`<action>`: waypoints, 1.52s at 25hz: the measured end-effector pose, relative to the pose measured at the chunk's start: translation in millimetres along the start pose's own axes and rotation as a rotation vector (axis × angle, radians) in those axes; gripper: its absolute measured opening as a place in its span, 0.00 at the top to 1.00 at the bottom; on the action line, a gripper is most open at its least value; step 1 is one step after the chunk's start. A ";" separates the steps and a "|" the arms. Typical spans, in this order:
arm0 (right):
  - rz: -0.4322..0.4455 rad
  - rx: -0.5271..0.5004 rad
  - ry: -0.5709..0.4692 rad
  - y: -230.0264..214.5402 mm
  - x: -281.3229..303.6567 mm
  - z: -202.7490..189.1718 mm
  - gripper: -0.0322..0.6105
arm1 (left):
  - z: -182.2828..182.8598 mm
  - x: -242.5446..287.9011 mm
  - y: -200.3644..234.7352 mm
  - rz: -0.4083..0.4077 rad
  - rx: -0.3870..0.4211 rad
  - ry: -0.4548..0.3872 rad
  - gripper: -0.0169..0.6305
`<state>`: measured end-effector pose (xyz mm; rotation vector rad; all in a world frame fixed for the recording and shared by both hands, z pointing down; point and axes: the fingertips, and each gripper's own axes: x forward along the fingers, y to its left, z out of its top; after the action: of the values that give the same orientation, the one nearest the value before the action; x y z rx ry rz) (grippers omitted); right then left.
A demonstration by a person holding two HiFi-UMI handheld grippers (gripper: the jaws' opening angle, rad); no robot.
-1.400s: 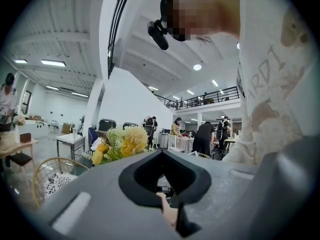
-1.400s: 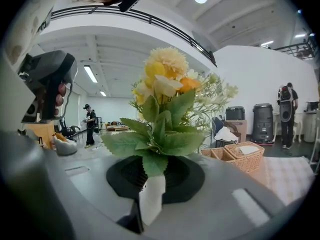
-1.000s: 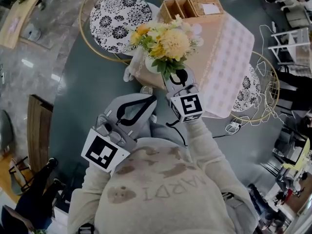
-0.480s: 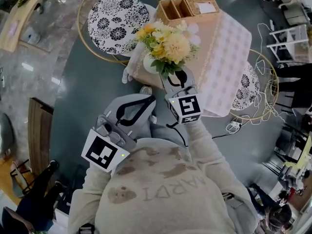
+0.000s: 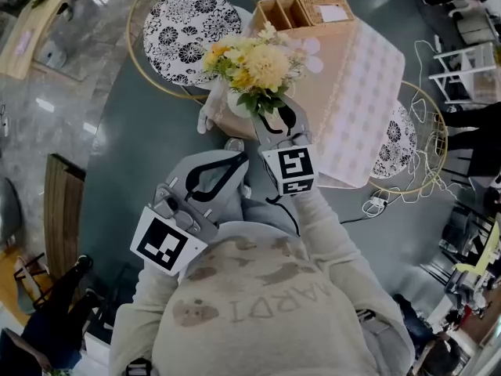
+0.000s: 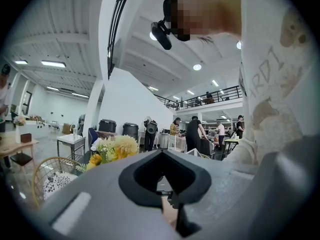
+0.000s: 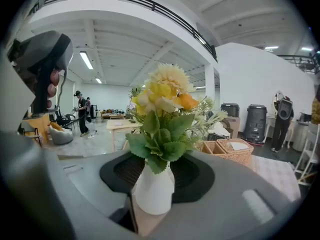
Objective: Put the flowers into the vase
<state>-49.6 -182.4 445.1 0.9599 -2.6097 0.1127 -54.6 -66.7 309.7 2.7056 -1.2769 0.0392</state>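
Head view from above: a person in a pale sweatshirt stands at a desk (image 5: 352,77) covered in a peach cloth, with a wicker basket (image 5: 313,10) at its far edge. The flowers (image 5: 254,61), a yellow and cream bunch with green leaves, are near the desk's near-left corner.

Compared with half a second ago, the bunch and the right tool (image 5: 262,118) are both slightly further left of the basket, so they have shifted together. The stems are already down in the white vase (image 7: 154,189). Judging from this, the placing itself is done and the vase is only being repositioned or steadied.

In the right gripper view, the right tool's black pads stand on either side of the vase's lower body and appear clamped on it. A strip of cloth shows below the vase, but it is not clear whether the vase rests on the desk or is just above it.

The left tool (image 5: 211,175) is held back against the person's chest, well away from the vase. Its jaws are together with nothing between them.

The vase stands upright with its long axis vertical, narrow neck at the top. The stems rise straight from it, leaves spread at the rim, and the blooms face up toward the head camera.
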 end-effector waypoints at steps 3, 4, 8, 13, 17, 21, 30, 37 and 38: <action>0.006 0.022 0.028 0.8 5.2 -3.8 0.65 | -0.1 -2.2 1.4 0.006 -0.002 0.001 0.97; 0.013 0.045 0.032 1.1 6.1 -6.1 0.64 | -0.2 -2.8 1.9 0.008 -0.001 0.001 0.97; 0.021 0.100 0.051 -1.0 5.5 -14.0 0.61 | -0.1 -3.1 2.9 0.013 -0.001 0.001 0.97; 0.039 0.075 0.102 4.1 7.7 -28.2 0.61 | 1.9 -1.7 4.2 0.009 -0.004 -0.001 0.97; 0.035 0.087 0.116 5.3 -0.7 -38.8 0.61 | 3.0 -1.0 3.5 0.005 -0.003 -0.002 0.97; 0.028 0.132 0.085 4.7 -29.3 -37.9 0.75 | 5.0 -0.3 1.4 0.002 -0.005 -0.009 0.97; 0.106 0.165 -0.077 21.0 -97.8 25.3 0.91 | 17.0 0.9 -22.6 -0.030 0.046 -0.033 0.97; 0.202 0.112 -0.225 47.7 -147.0 90.2 0.91 | 30.0 -6.2 -41.2 -0.012 0.074 -0.059 0.97; 0.211 0.099 -0.240 51.4 -153.0 96.6 0.91 | 31.3 -7.7 -42.5 -0.006 0.074 -0.061 0.97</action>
<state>-3.6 -68.1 302.9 0.7678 -2.9473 0.1920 -28.1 -38.7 272.9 2.7930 -1.3094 0.0030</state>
